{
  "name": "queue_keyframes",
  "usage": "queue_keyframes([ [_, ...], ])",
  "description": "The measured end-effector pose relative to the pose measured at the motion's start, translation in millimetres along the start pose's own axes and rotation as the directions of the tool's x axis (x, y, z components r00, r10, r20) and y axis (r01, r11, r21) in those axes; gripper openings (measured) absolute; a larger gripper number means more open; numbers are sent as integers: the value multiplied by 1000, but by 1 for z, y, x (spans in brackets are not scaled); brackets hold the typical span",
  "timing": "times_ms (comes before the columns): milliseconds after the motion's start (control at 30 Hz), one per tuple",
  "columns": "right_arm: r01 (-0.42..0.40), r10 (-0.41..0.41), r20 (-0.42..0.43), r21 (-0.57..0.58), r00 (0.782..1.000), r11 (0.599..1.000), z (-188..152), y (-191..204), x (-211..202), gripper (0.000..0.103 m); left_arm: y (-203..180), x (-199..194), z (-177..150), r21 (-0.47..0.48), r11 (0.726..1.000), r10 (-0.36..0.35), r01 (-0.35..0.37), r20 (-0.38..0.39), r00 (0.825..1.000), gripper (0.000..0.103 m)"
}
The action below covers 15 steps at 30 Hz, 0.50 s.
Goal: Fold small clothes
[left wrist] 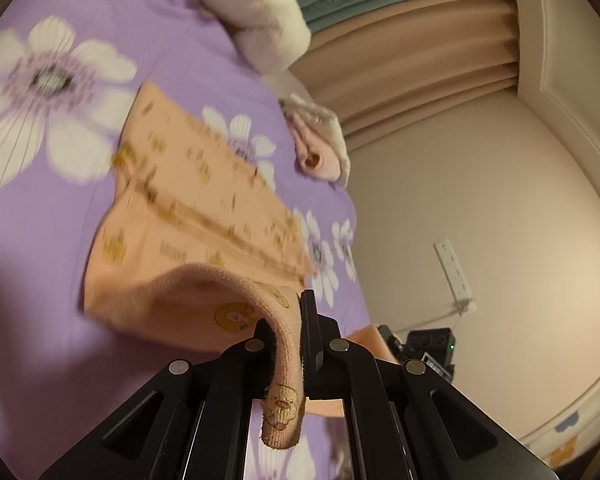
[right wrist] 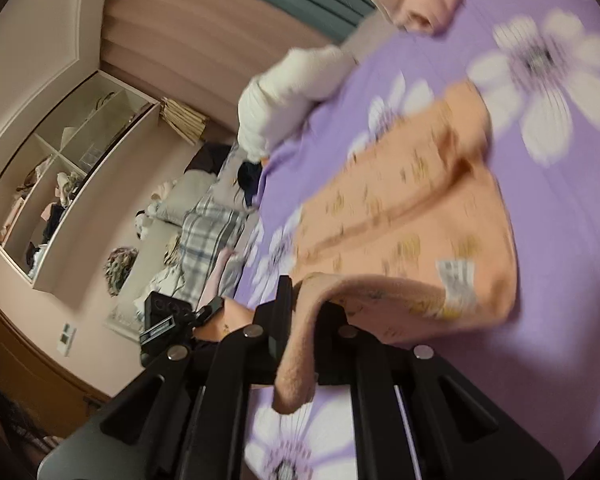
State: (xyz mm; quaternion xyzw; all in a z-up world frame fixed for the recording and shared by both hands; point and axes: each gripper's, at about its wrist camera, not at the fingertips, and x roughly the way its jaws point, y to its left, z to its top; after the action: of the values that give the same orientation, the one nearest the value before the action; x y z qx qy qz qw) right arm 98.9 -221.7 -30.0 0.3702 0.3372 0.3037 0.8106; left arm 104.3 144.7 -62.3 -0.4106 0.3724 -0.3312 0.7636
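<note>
The left gripper (left wrist: 288, 336) is clamped on one near corner of a small orange garment (left wrist: 188, 216), a fold of knit fabric pinched between its black fingers and hanging down behind them in a short limp tail. The right gripper (right wrist: 306, 320) is likewise closed on the opposite near corner of the same orange garment (right wrist: 412, 216), with a soft flap drooping below its fingers. From both grips the cloth curls upward and then runs away across a purple bedspread (left wrist: 60, 240) printed with white flowers, where the rest of the piece lies spread and mostly flat; a white label (right wrist: 456, 280) shows on its inner face near the right-hand corner. Judging from how it sags and rolls over at the held edge, the garment is light, thin and entirely soft, with no stiffness of its own, so it should follow the grippers easily but will wrinkle or slip if held only by a sliver. The ribbed hem corners, where it is already taken, look like the surest places to hold, one at each side so the edge stays taut. By count there is one orange garment in hand, two grippers, one pink folded item (left wrist: 320, 148) further up the bed, and one heap of white fabric (left wrist: 260, 12) beyond it.
</note>
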Motion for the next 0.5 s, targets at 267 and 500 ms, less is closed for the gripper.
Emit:
queue_keyframes([
  [267,70,-75,121,48,990,996,86,-13,36,8,0,25,78,5,999,46,-47,114,992,1],
  [500,188,-202,108,131,973,973,147,-51,84,9,33,72,127,-50,991,131,-126,122,984,1],
])
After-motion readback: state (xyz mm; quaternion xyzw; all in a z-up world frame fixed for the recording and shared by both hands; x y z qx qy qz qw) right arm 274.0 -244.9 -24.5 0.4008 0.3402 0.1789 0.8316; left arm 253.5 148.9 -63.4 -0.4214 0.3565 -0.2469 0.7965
